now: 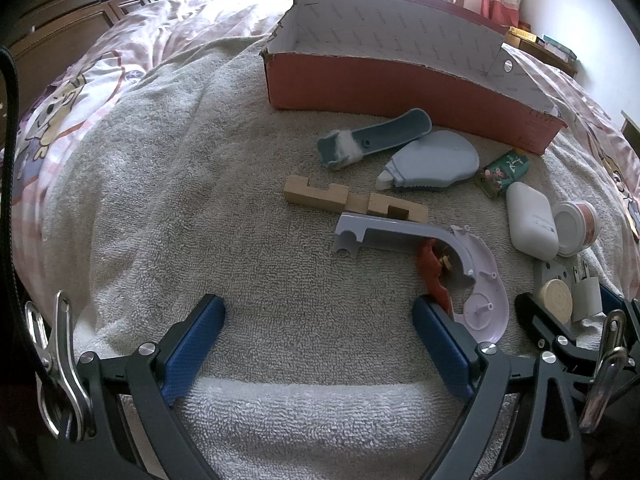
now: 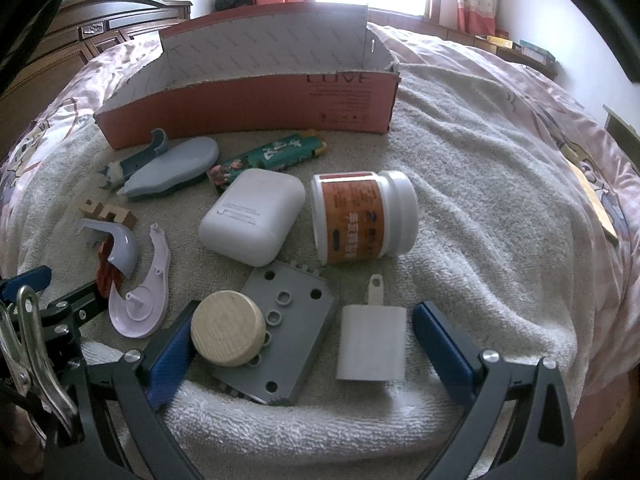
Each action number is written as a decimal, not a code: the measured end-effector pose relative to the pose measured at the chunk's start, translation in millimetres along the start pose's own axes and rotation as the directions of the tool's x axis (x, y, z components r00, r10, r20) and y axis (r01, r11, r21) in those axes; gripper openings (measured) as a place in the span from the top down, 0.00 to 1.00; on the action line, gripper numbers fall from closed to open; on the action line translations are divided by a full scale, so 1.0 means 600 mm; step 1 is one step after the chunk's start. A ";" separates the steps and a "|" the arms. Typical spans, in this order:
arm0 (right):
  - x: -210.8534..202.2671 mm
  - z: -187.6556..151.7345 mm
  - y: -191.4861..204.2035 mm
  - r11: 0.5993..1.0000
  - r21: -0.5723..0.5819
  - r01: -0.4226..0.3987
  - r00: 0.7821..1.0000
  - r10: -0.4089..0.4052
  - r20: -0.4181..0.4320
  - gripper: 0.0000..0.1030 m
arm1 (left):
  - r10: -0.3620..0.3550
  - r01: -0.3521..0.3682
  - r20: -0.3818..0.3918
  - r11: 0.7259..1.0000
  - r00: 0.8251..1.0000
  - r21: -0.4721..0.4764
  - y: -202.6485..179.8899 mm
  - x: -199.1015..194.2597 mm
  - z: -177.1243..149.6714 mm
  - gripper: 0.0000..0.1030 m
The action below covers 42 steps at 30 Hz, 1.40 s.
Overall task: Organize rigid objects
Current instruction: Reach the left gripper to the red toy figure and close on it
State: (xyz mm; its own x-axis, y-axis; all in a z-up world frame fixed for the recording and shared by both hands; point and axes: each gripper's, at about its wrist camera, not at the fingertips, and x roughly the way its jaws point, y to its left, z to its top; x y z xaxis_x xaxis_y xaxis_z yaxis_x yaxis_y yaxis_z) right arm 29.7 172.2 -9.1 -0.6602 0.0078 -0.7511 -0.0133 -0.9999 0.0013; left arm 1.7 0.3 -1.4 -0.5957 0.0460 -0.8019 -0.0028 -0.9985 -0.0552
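Bedroom; beige towel (image 2: 460,184) spread over bed, red cardboard box (image 2: 248,108) at far edge, empty. Rigid clutter near front edge: white charger block (image 2: 370,344), wooden disc (image 2: 228,330) on grey plate (image 2: 296,320). Charger probably light, hard, smooth; grip flat sides. Right gripper (image 2: 304,354) wide open, straddling these, holding nothing. Left gripper (image 1: 320,348) wide open over bare towel.

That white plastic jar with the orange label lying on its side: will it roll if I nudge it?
Probably yes: the white plastic jar with the orange label lies on its round side, so a sideways push could roll it. The looped beige towel may slow it. Its smooth wall looks rigid but possibly slippery between pads.
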 end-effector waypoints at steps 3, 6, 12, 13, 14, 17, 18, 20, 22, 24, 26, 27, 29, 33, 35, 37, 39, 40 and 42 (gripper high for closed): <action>0.000 0.000 0.000 1.000 0.000 0.000 1.000 0.000 0.000 0.00 | 0.000 0.000 0.000 1.000 1.000 0.000 0.000 0.000 0.000 0.06; 0.000 0.000 -0.001 1.000 0.000 0.000 1.000 0.000 0.001 0.00 | 0.000 0.000 0.001 1.000 1.000 0.000 0.000 0.000 0.000 0.06; -0.001 -0.001 0.000 1.000 0.000 0.000 1.000 0.000 0.002 0.00 | 0.000 0.000 0.001 1.000 1.000 0.001 0.000 0.000 -0.001 0.06; -0.001 -0.001 0.000 1.000 0.000 0.000 1.000 0.000 0.002 0.00 | 0.000 0.000 0.002 1.000 1.000 0.001 0.000 0.000 -0.001 0.06; -0.001 -0.001 0.000 1.000 0.000 0.000 1.000 0.000 0.003 0.00 | 0.000 0.000 0.002 1.000 1.000 0.001 0.000 0.000 -0.001 0.06; -0.001 -0.001 -0.001 1.000 0.000 0.000 1.000 0.000 0.003 0.00 | 0.000 0.000 0.002 1.000 1.000 0.001 0.000 0.000 -0.001 0.06; -0.001 -0.001 -0.001 1.000 0.000 0.000 1.000 0.000 0.003 0.00 | 0.000 0.000 0.002 1.000 1.000 0.001 0.000 0.000 -0.001 0.06; -0.001 -0.001 -0.001 1.000 0.000 0.000 1.000 0.000 0.003 0.00 | 0.000 0.000 0.002 1.000 1.000 0.001 0.000 0.000 -0.001 0.07; -0.001 -0.001 -0.001 1.000 0.000 0.000 1.000 0.000 0.003 0.00 | -0.001 0.001 0.003 1.000 1.000 -0.001 0.000 -0.001 -0.001 0.07; -0.001 -0.001 -0.002 1.000 0.001 -0.002 1.000 0.002 0.004 0.00 | -0.002 0.002 0.005 1.000 1.000 -0.005 0.002 0.002 0.006 0.08; -0.001 0.000 -0.003 1.000 0.002 -0.007 1.000 0.007 0.002 0.00 | -0.003 0.003 0.011 1.000 1.000 -0.014 0.008 0.001 0.013 0.13; -0.001 0.001 -0.003 1.000 0.001 -0.011 1.000 0.011 -0.001 0.00 | -0.006 0.006 0.015 1.000 1.000 -0.021 0.007 -0.013 0.014 0.14; -0.006 0.005 -0.004 1.000 -0.006 -0.025 1.000 0.025 -0.009 0.00 | -0.016 0.017 0.024 0.999 1.000 -0.036 0.012 -0.021 0.015 0.18; -0.012 0.003 -0.008 0.998 -0.020 -0.057 0.998 0.056 -0.018 0.01 | -0.041 0.043 0.034 0.997 0.999 -0.058 0.022 -0.033 0.020 0.19; -0.019 0.002 -0.011 0.997 -0.020 -0.077 0.997 0.077 -0.016 0.01 | -0.049 0.051 0.045 0.997 0.998 -0.058 0.023 -0.039 0.021 0.19; -0.022 0.003 -0.016 0.996 -0.020 -0.086 0.996 0.085 -0.009 0.01 | -0.060 0.063 0.053 0.997 0.997 -0.044 0.022 -0.045 0.024 0.19; -0.028 0.004 -0.020 0.995 -0.019 -0.094 0.996 0.094 0.003 0.01 | -0.070 0.071 0.064 0.997 0.996 -0.017 0.015 -0.052 0.025 0.19; -0.027 0.004 -0.022 0.995 -0.018 -0.096 0.995 0.096 0.005 0.01 | -0.074 0.074 0.070 0.997 0.995 -0.002 0.012 -0.054 0.025 0.19; -0.029 0.005 -0.024 0.995 -0.014 -0.101 0.995 0.101 0.011 0.01 | -0.084 0.082 0.078 0.996 0.993 0.027 0.005 -0.057 0.027 0.19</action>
State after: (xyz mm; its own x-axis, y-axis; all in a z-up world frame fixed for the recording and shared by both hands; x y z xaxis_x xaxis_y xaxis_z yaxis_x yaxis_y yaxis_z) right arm 39.1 186.6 5.7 -0.6665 -0.0931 -0.7396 0.0642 -0.9957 0.0675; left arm 9.5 -4.5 35.5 -0.6544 0.1274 -0.7453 -0.0735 -0.9918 -0.1050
